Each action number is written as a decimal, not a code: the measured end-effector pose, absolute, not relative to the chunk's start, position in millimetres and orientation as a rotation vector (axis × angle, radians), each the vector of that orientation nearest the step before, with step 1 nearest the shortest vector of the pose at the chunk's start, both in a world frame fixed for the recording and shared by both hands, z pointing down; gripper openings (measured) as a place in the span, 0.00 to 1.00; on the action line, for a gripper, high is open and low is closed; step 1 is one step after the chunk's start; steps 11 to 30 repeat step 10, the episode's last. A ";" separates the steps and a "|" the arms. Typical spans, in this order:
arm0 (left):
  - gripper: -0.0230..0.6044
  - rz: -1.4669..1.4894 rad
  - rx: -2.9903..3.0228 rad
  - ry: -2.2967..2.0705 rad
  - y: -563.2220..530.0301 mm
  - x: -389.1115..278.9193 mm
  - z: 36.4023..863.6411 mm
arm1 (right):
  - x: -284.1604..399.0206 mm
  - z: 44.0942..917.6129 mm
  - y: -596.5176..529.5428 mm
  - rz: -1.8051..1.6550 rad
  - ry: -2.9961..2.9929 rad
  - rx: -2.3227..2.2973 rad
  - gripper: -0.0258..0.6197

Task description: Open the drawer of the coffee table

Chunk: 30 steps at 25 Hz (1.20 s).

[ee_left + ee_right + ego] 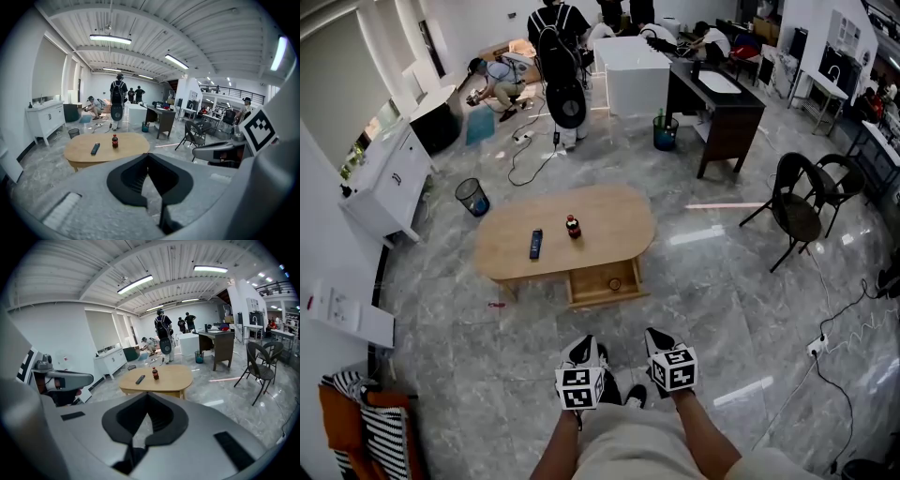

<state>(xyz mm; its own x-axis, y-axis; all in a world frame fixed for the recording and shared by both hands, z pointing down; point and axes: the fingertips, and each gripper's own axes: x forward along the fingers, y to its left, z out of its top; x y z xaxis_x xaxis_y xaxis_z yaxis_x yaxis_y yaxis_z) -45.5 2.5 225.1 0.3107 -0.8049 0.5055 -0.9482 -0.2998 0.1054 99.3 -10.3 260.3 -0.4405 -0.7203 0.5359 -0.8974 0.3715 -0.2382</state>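
Note:
The oval wooden coffee table (609,217) stands on the grey floor ahead of me, and its drawer (602,283) is pulled out toward me with a small round thing (615,283) inside. On the top stand a dark bottle (573,226) and a remote (535,244). My left gripper (586,345) and right gripper (657,336) are side by side close to my body, well short of the drawer, both shut and empty. The left gripper view shows its jaws (148,158) closed below the table (131,143). The right gripper view shows its jaws (148,398) closed below the table (173,378). Both bodies hide the drawer.
A mesh bin (472,197) stands left of the table, a white cabinet (389,178) along the left wall. Two black chairs (797,211) are at the right, a dark desk (717,103) behind. People (558,56) work at the back. Cables (834,347) lie at the right.

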 end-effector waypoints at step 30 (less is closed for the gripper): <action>0.05 0.525 2.210 -1.533 1.8 -45.2 225.6 | 94.7 259.3 -12.9 0.712 -2.294 1.398 0.06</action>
